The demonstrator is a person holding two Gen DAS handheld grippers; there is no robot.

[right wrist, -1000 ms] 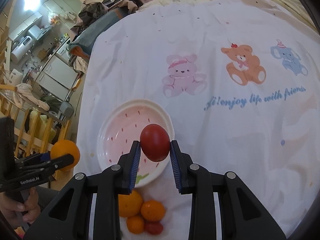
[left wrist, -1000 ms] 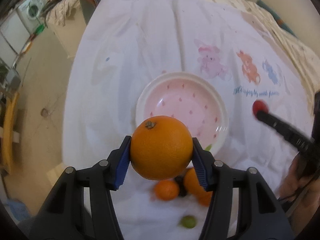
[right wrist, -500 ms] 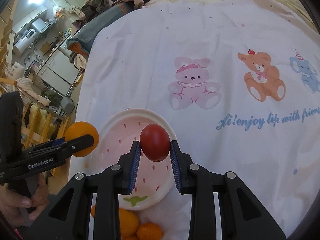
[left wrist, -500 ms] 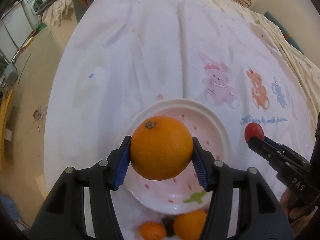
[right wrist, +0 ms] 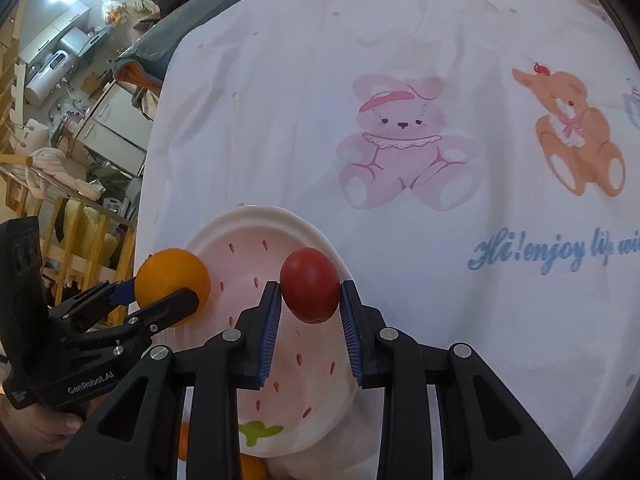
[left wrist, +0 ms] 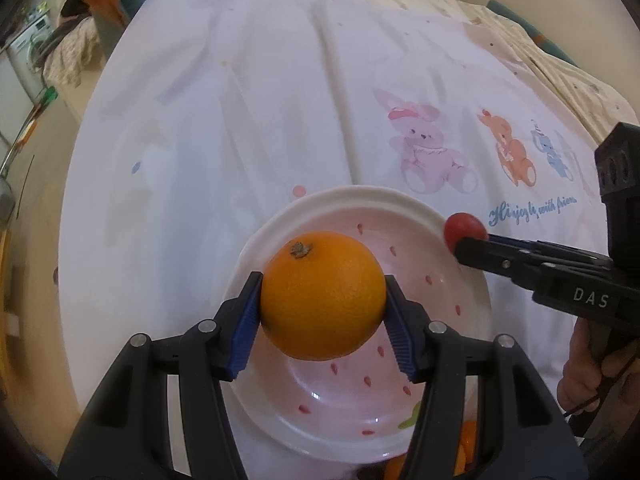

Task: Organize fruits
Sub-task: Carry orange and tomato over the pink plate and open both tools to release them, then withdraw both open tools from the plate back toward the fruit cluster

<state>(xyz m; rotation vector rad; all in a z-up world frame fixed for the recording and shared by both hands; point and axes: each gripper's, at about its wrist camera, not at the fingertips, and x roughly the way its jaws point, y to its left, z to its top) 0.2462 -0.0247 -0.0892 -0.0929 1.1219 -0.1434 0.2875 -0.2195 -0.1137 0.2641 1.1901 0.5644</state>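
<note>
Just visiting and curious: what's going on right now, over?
Left gripper shut on orange. Right gripper shut on red fruit. Both over empty pink bowl. Nothing in the way.

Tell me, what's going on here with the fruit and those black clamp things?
A person is sorting fruit with a hand-held tool in each hand. The left tool grips a big orange, and the right tool grips a small red fruit. Both hover over a pink-and-white bowl that has no fruit in it yet, on a white cloth printed with cartoon animals. A few more orange fruits lie on the cloth by the bowl's near edge.
</note>
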